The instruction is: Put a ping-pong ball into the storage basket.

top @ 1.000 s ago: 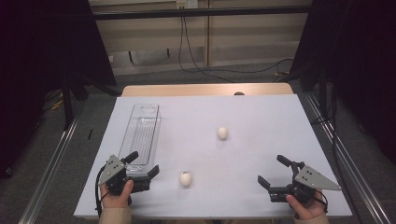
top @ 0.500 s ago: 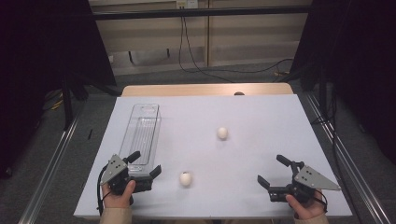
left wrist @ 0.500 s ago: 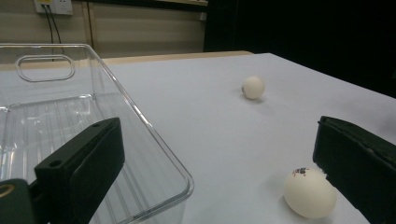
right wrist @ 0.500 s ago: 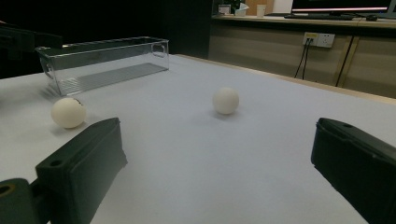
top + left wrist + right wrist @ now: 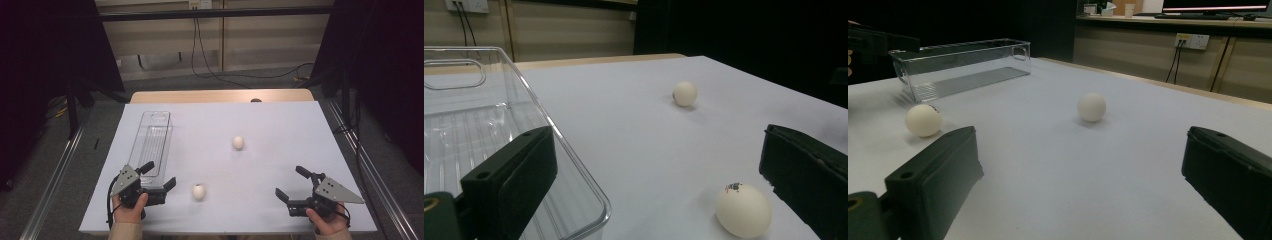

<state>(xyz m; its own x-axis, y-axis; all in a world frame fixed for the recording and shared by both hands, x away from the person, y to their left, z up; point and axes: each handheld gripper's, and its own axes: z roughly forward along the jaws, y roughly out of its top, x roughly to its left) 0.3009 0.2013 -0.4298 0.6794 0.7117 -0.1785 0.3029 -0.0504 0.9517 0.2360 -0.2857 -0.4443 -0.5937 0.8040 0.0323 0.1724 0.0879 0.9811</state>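
Two white eggs lie on the white table. The near egg (image 5: pixel 199 191) (image 5: pixel 743 209) (image 5: pixel 923 120) has a small printed mark on it. The far egg (image 5: pixel 238 142) (image 5: pixel 685 93) (image 5: pixel 1091 107) lies mid-table. A clear, empty plastic bin (image 5: pixel 150 117) (image 5: pixel 574 165) (image 5: pixel 963 50) stands lengthwise at the left. My left gripper (image 5: pixel 160 173) (image 5: pixel 656 150) is open at the bin's near end, one jaw over its corner, with the near egg just right of it. My right gripper (image 5: pixel 289 181) (image 5: pixel 1080 150) is open at the front right, holding nothing.
The table's front edge (image 5: pixel 225 233) runs just behind both hands. A wooden strip (image 5: pixel 220 96) borders the far edge. Metal rails (image 5: pixel 55 175) run along the floor on either side, and cables (image 5: pixel 215 70) hang at the back wall.
My left gripper has edged slightly right toward the near egg. The right gripper and both eggs have held still.
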